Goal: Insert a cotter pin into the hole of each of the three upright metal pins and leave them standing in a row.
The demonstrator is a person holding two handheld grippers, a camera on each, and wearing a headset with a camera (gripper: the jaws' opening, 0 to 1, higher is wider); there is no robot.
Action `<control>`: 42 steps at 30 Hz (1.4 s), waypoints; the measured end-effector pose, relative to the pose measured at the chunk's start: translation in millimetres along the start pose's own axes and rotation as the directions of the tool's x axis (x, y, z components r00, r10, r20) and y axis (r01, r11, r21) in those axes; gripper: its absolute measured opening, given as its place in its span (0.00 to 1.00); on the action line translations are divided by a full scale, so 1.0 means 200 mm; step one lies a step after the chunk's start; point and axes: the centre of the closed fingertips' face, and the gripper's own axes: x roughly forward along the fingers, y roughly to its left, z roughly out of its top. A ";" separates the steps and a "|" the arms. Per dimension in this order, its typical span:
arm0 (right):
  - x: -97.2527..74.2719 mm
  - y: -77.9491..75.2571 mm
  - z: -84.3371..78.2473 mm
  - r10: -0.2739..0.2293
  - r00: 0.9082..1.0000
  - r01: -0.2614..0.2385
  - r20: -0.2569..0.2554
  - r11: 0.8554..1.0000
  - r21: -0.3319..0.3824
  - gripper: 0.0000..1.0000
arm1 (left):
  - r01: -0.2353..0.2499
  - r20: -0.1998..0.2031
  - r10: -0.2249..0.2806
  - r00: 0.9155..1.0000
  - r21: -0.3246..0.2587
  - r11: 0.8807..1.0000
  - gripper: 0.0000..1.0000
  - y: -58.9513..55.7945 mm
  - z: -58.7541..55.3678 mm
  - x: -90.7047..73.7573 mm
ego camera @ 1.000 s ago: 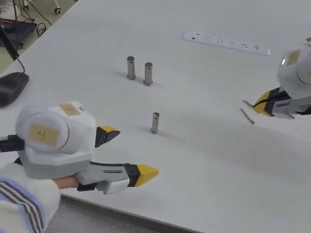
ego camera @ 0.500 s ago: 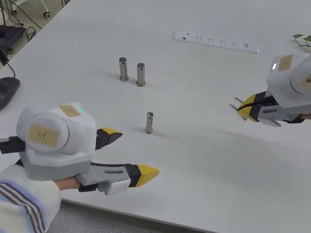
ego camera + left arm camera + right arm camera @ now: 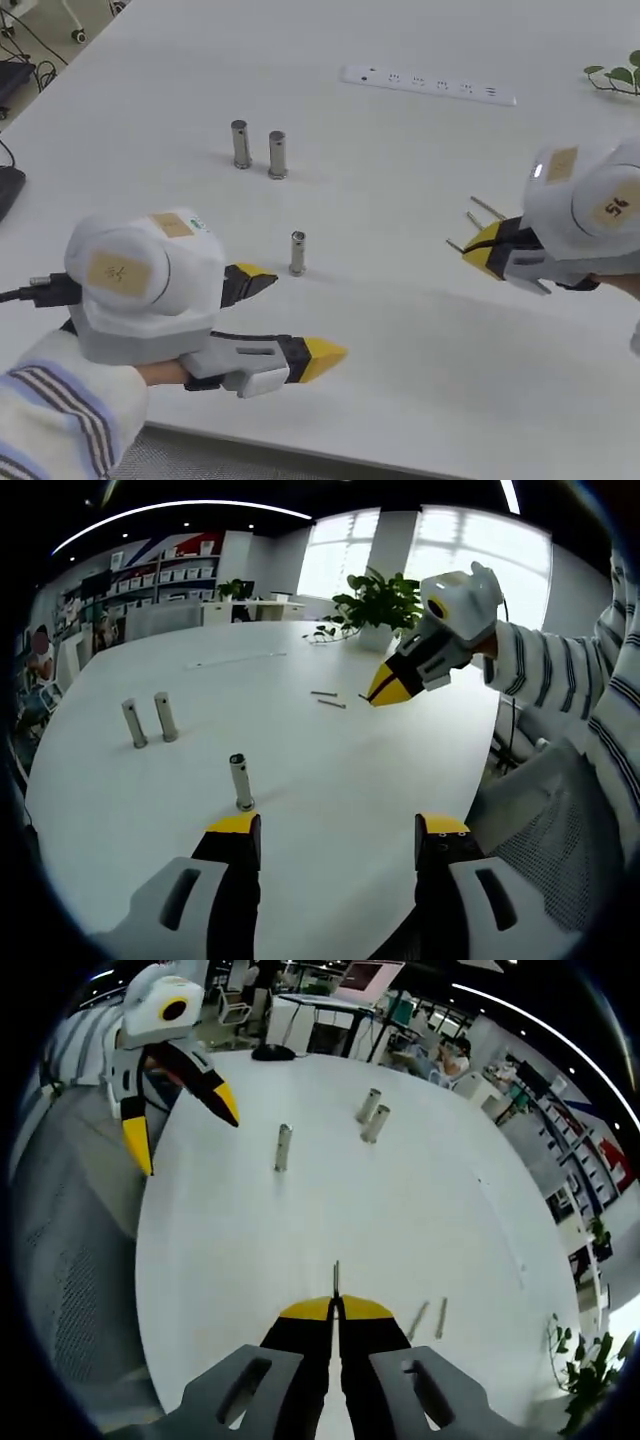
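Three upright metal pins stand on the white table: two close together [image 3: 240, 144] [image 3: 277, 154] at the back, and one alone [image 3: 297, 252] nearer me. My left gripper [image 3: 290, 318] hovers open just in front of the lone pin [image 3: 240, 780], with nothing between its jaws. To the right, my right gripper [image 3: 475, 250] is shut on a cotter pin [image 3: 336, 1278] that sticks out of its yellow tips toward the metal pins. Two more cotter pins [image 3: 487, 208] [image 3: 472, 220] lie flat on the table behind it.
A white power strip [image 3: 428, 85] lies along the far side of the table, and a plant [image 3: 615, 75] stands at the far right. The table's near edge [image 3: 400, 462] runs just below my left gripper. Bare tabletop lies between the grippers.
My right gripper has lifted off the table by the loose cotter pins and moved left, with one cotter pin in its jaws. The left gripper has stayed open, edging slightly right.
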 end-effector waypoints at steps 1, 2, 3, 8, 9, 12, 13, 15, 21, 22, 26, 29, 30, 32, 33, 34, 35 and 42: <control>0.00 0.01 0.00 -0.002 1.000 0.002 -0.002 1.000 -0.006 0.02 | 0.004 0.001 -0.004 1.000 0.005 1.000 0.61 0.00 0.00 0.00; 0.00 0.02 0.00 -0.007 1.000 0.006 -0.007 1.000 -0.017 0.02 | 0.008 0.001 -0.008 1.000 0.006 1.000 0.61 -0.01 0.00 0.01; 0.00 0.02 0.00 -0.010 1.000 0.009 -0.009 1.000 -0.020 0.02 | 0.011 0.002 -0.011 1.000 0.005 1.000 0.61 -0.01 0.01 0.01; 0.00 0.08 0.00 -0.009 1.000 0.009 -0.003 1.000 -0.021 0.02 | 0.025 0.004 -0.025 1.000 0.008 1.000 0.58 -0.02 0.01 0.02; 0.00 0.09 0.00 -0.009 1.000 0.009 -0.003 1.000 -0.023 0.02 | 0.031 0.004 -0.031 1.000 0.006 1.000 0.57 -0.03 0.01 0.03; 0.00 0.11 0.00 -0.013 1.000 0.013 0.000 1.000 -0.026 0.02 | 0.042 0.009 -0.042 0.999 -0.002 0.999 0.56 -0.03 0.01 0.03; 0.00 0.12 0.01 -0.014 1.000 0.014 0.000 1.000 -0.028 0.02 | 0.048 0.012 -0.048 0.999 -0.008 0.999 0.56 -0.04 0.02 0.04; 0.00 0.13 0.01 -0.023 1.000 0.023 0.004 0.999 -0.031 0.02 | 0.054 0.018 -0.054 0.998 -0.009 0.998 0.54 -0.04 0.02 0.04; -0.02 0.16 0.03 -0.038 0.999 0.038 0.011 0.998 -0.047 0.02 | 0.083 0.028 -0.083 0.996 -0.016 0.996 0.52 -0.07 0.05 0.07; -0.02 0.17 0.04 -0.039 0.999 0.040 0.010 0.998 -0.051 0.02 | 0.095 0.030 -0.094 0.995 -0.026 0.995 0.51 -0.08 0.05 0.08; -0.02 0.20 0.04 -0.044 0.999 0.044 0.012 0.998 -0.047 0.02 | 0.128 0.006 -0.128 0.992 -0.031 0.991 0.47 -0.11 0.03 0.11; -0.03 0.22 0.04 -0.049 0.999 0.049 0.007 0.998 -0.049 0.02 | 0.144 0.010 -0.144 0.990 -0.048 0.988 0.44 -0.13 0.04 0.13; -0.03 0.22 0.04 -0.050 0.999 0.050 0.007 0.998 -0.049 0.02 | 0.149 0.013 -0.148 0.989 -0.048 0.988 0.43 -0.13 0.05 0.13; -0.03 0.23 0.04 -0.051 0.999 0.051 0.007 0.998 -0.047 0.02 | 0.158 0.019 -0.158 0.987 -0.051 0.986 0.43 -0.14 0.06 0.14; -0.04 0.24 0.04 -0.052 0.999 0.053 0.009 0.998 -0.047 0.02 | 0.166 0.024 -0.165 0.986 -0.059 0.984 0.43 -0.15 0.07 0.15; -0.04 0.25 0.04 -0.053 0.999 0.054 0.008 0.997 -0.047 0.02 | 0.173 0.026 -0.172 0.985 -0.062 0.983 0.42 -0.15 0.08 0.15; -0.04 0.25 0.05 -0.057 0.998 0.057 0.008 0.997 -0.051 0.02 | 0.178 0.029 -0.176 0.984 -0.063 0.982 0.40 -0.15 0.08 0.16; -0.04 0.27 0.06 -0.067 0.998 0.068 0.009 0.996 -0.063 0.02 | 0.214 0.036 -0.212 0.977 -0.075 0.974 0.34 -0.18 0.12 0.20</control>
